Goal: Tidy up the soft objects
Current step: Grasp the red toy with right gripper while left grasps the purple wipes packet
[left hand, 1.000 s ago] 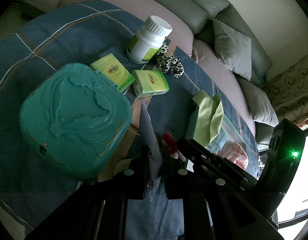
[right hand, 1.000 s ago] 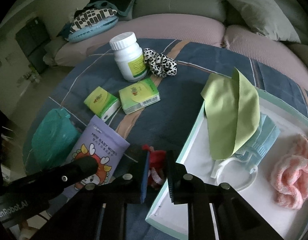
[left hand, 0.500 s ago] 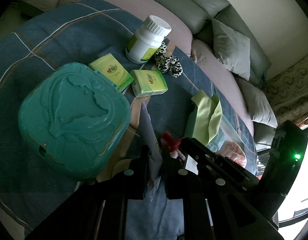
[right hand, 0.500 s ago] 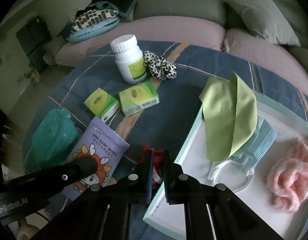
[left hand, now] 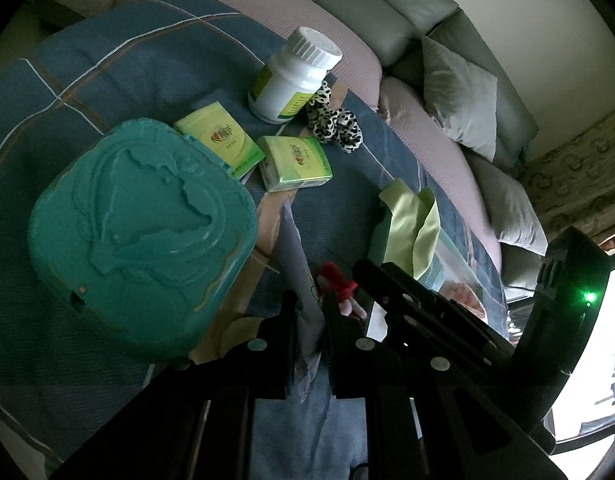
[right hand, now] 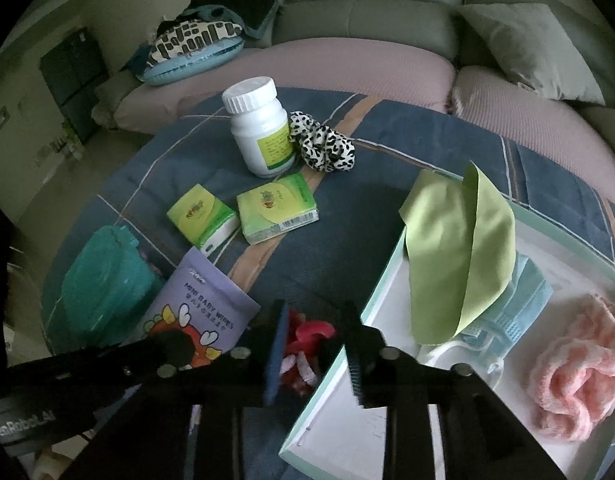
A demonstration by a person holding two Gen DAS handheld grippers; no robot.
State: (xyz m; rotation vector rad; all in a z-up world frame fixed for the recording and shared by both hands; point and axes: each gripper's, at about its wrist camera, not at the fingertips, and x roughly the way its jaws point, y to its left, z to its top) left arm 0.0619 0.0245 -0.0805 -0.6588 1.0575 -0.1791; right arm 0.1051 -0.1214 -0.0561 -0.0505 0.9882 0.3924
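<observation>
The purple wipes pack [left hand: 303, 280] is pinched at its edge by the closed left tongs [left hand: 309, 312], just beside the white tray [right hand: 347, 364]. The right tongs [right hand: 315, 320], jaws just opened, stand apart around the red soft toy [right hand: 307, 336], which lies on the blue blanket [right hand: 319, 256] against the tray's near wall.
</observation>
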